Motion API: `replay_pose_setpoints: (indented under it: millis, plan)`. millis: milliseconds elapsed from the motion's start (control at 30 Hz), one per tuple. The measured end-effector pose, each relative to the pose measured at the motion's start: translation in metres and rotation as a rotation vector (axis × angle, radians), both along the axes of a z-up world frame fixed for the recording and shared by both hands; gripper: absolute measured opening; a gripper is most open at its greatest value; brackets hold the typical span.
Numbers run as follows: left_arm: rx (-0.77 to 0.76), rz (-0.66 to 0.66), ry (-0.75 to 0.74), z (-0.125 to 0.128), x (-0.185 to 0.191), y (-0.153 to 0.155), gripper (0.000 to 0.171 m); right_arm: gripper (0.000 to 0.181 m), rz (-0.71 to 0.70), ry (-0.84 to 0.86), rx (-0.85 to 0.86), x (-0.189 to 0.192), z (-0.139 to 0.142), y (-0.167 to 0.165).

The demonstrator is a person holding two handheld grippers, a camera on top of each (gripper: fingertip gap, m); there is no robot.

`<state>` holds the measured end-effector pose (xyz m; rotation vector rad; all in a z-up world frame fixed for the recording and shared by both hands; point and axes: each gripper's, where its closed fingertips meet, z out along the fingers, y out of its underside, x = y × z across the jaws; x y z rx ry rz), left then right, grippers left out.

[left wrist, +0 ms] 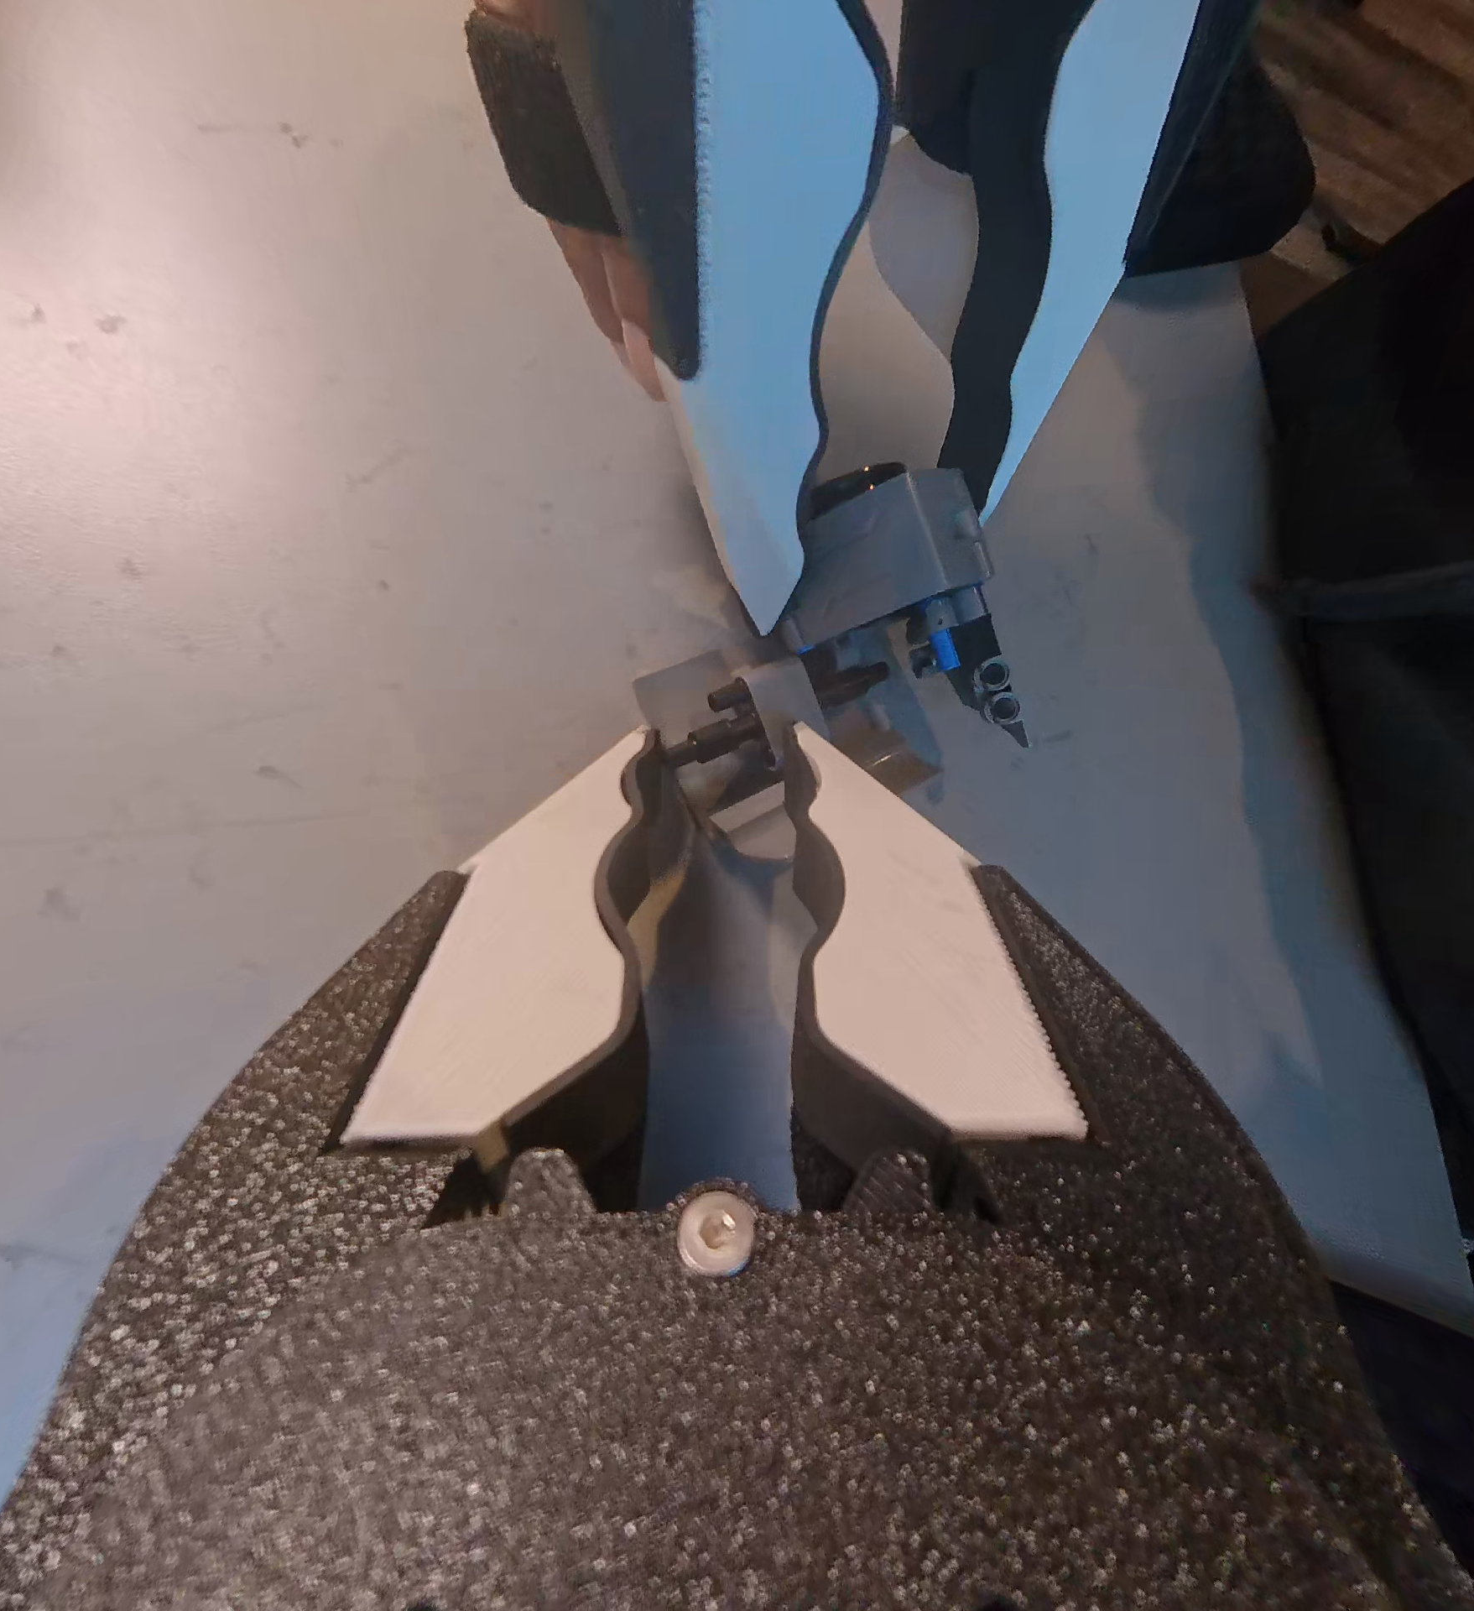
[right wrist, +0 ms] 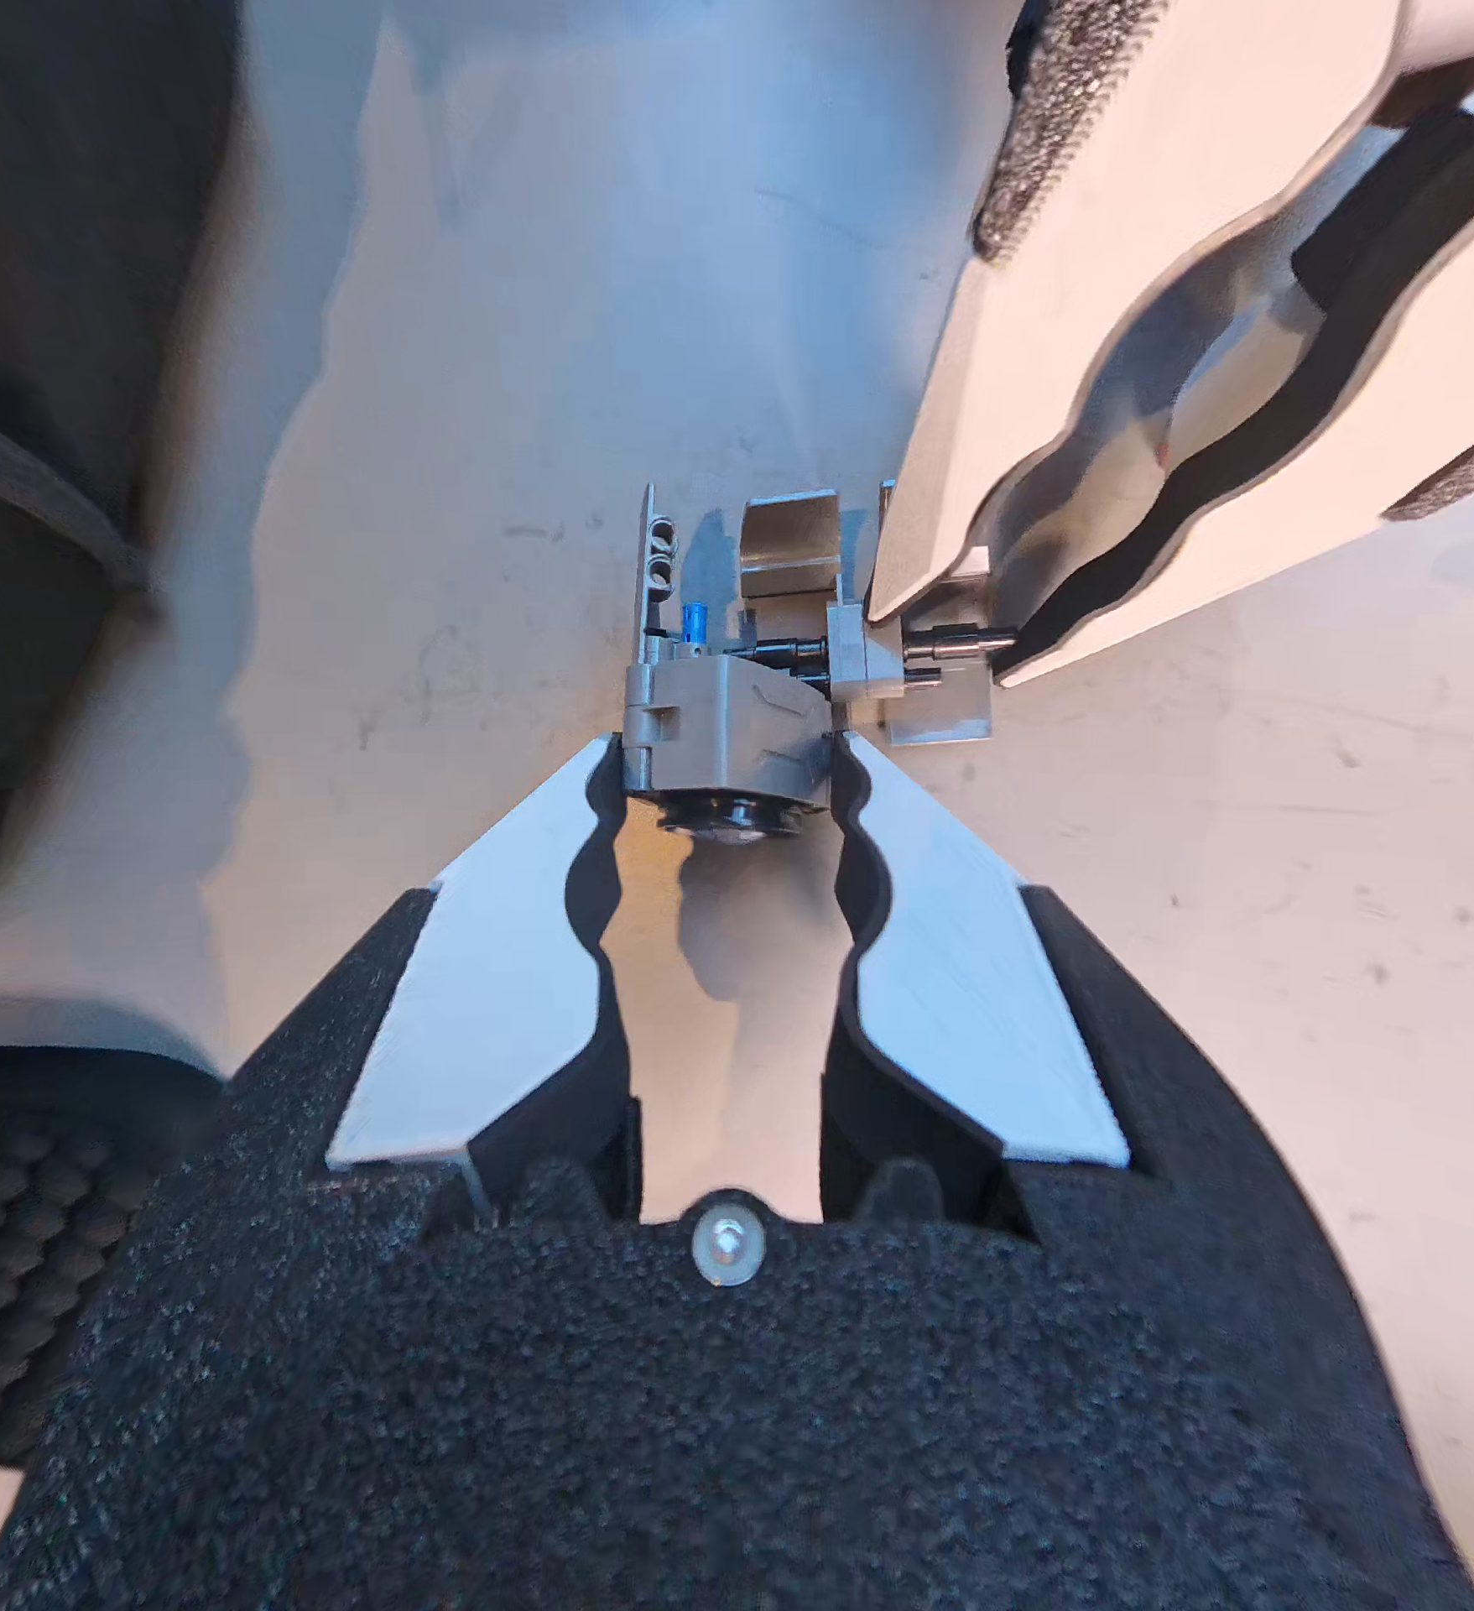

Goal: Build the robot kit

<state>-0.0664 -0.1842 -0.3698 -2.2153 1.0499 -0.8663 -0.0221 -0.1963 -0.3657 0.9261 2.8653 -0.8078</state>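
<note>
A grey building-brick assembly sits low over the white table (left wrist: 193, 523). My right gripper (right wrist: 726, 745) is shut on its grey housing (right wrist: 724, 715), which has a black round part underneath. A grey holed beam (right wrist: 659, 558), a blue pin (right wrist: 694, 621) and a curved grey panel (right wrist: 790, 545) stick out beyond it. My left gripper (left wrist: 723, 741) is shut on the small light-grey block (left wrist: 759, 693) with black pins at the assembly's side. In the left wrist view the right gripper (left wrist: 877, 567) comes in from above on the housing (left wrist: 881, 540). In the right wrist view the left gripper (right wrist: 942, 647) enters from the upper right.
A person's hand (left wrist: 611, 288) holds the right gripper. The table edge runs down the right of the left wrist view, with a dark object (left wrist: 1413, 610) and wood floor (left wrist: 1413, 87) beyond. Dark clothing (right wrist: 62, 349) and a black textured mat (right wrist: 10, 1220) lie at the left.
</note>
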Motion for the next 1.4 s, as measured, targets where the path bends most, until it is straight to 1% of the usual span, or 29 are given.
replay_pose_setpoints:
  millis: [100, 200, 333, 400, 567, 733, 867, 933, 1167, 1333, 1400]
  plan:
    - [0.007, -0.007, 0.003, 0.000, 0.000, -0.001, 0.027, 0.047, -0.029, -0.059, -0.026, 0.000, 0.001, 0.000]
    - [0.006, -0.011, 0.006, 0.000, -0.001, -0.001, 0.027, 0.046, -0.055, -0.084, -0.035, -0.002, 0.003, -0.001]
    - [0.016, -0.024, 0.006, 0.000, 0.001, -0.003, 0.027, 0.044, -0.069, -0.054, -0.054, -0.004, 0.007, -0.001]
    - [0.024, -0.033, 0.013, -0.001, 0.002, -0.003, 0.026, 0.039, -0.087, -0.028, -0.088, -0.008, 0.014, -0.001]
    - [-0.002, -0.015, -0.002, 0.000, 0.002, -0.002, 0.026, 0.041, -0.081, 0.014, -0.056, -0.002, 0.007, 0.002]
    - [-0.015, -0.006, -0.010, 0.000, 0.003, -0.002, 0.026, 0.041, -0.081, 0.117, -0.016, -0.001, 0.005, 0.002]
    - [-0.029, 0.006, -0.011, 0.000, 0.003, -0.002, 0.026, 0.041, -0.048, 0.195, 0.086, -0.001, 0.002, 0.003]
    - [-0.028, 0.007, -0.005, 0.000, 0.003, -0.001, 0.026, 0.042, -0.042, 0.211, 0.110, -0.001, 0.002, 0.004]
    - [-0.036, 0.016, -0.005, 0.000, 0.004, -0.001, 0.026, 0.043, -0.013, 0.217, 0.153, -0.002, -0.001, 0.002]
    - [-0.018, 0.004, 0.000, 0.000, 0.004, -0.002, 0.026, 0.041, -0.029, 0.206, 0.132, -0.003, -0.001, 0.002]
    - [-0.009, -0.012, -0.003, 0.000, 0.005, -0.003, 0.026, 0.041, -0.041, 0.176, 0.091, -0.003, 0.000, 0.001]
